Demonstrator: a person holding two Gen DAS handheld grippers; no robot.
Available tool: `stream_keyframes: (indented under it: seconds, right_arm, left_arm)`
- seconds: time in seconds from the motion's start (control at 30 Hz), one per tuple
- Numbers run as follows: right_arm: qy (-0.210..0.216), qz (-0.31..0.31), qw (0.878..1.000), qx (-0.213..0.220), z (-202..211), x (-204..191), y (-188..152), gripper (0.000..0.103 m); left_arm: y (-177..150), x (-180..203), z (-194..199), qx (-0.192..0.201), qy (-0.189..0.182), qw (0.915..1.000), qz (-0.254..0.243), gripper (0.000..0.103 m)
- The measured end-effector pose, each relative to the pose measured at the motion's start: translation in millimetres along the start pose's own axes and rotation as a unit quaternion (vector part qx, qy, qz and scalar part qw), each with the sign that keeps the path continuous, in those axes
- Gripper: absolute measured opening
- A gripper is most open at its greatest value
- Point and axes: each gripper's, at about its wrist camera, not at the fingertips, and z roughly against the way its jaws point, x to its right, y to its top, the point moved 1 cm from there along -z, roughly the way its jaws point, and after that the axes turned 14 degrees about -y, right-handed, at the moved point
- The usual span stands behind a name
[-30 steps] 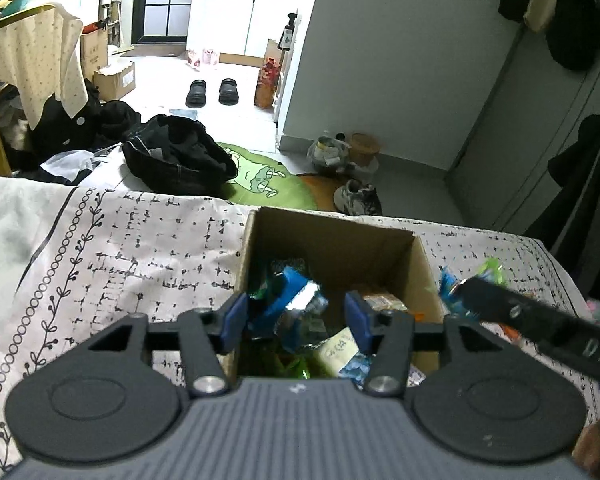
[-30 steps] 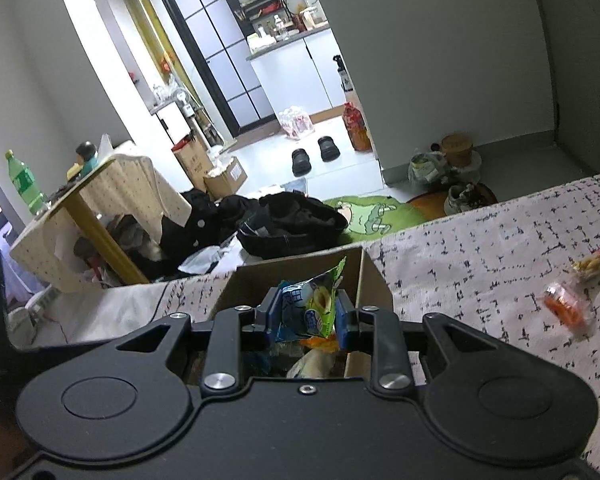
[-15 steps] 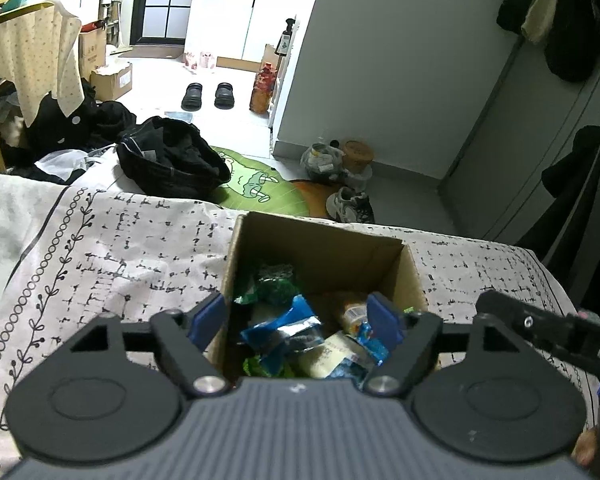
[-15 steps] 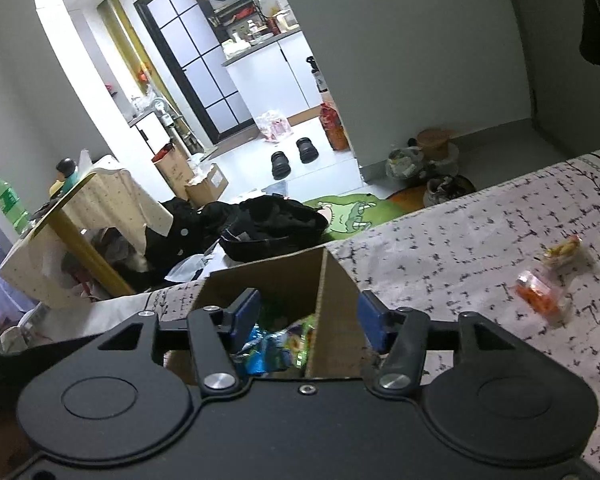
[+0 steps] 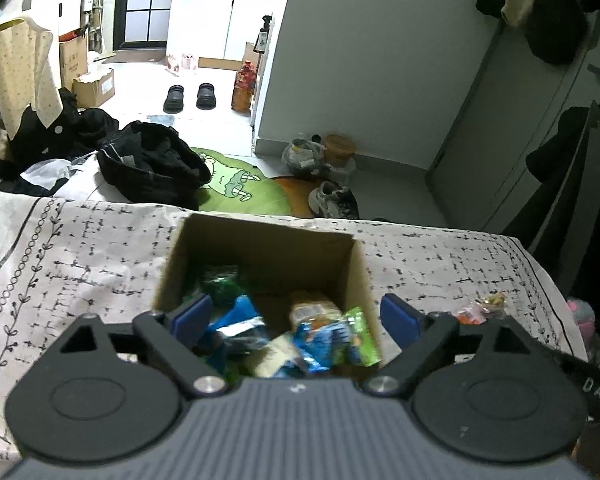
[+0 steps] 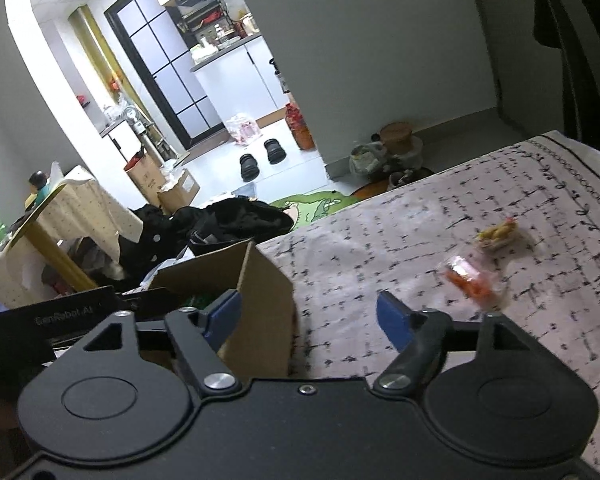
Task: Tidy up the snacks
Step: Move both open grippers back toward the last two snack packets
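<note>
On the patterned bedspread stands an open cardboard box, and most of the job looks done: a heap of snack packets already lies inside it, blue, green and pale wrappers piled loosely. Two snacks are left out on the cover, well apart from the box: an orange packet and, beyond it, a small yellow one. I judge those two to be what remains.

The left gripper hangs over the box mouth with its jaws opening and nothing between them; the packets lie below, free of the pads. The right gripper is beside the box's near corner, jaws likewise opening and empty, with bare cloth under the gap.

The box is plain brown corrugated board, straight-walled and stiff, flaps not in view. The wrappers are crinkly foil and film, glossy, and would slip and crumple under a pinch. The orange packet looks clear and soft, blurred here. The bedspread is soft cloth, faintly rumpled, printed with black dashes and a leafy border
</note>
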Motion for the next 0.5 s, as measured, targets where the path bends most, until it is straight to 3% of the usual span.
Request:
stream_keyframes:
  seconds: [0.1,0.23,0.5]
  right_arm:
    - [0.0,-0.003,1.0,0.012,3,9,5,0.102]
    - [-0.004,-0.002,1.0,0.019,4,19,10,0.103]
    - [-0.01,-0.02,1.0,0.018,3,44,14,0.103]
  left_arm:
    - [1,13,-2,0.01,-0.018,0.9998,-0.006,0.094]
    - [2,30,-7,0.015,-0.033,0.9993,-0.012,0.103]
    - [5,56,-19,0.023,-0.032,0.9982,-0.046,0.103]
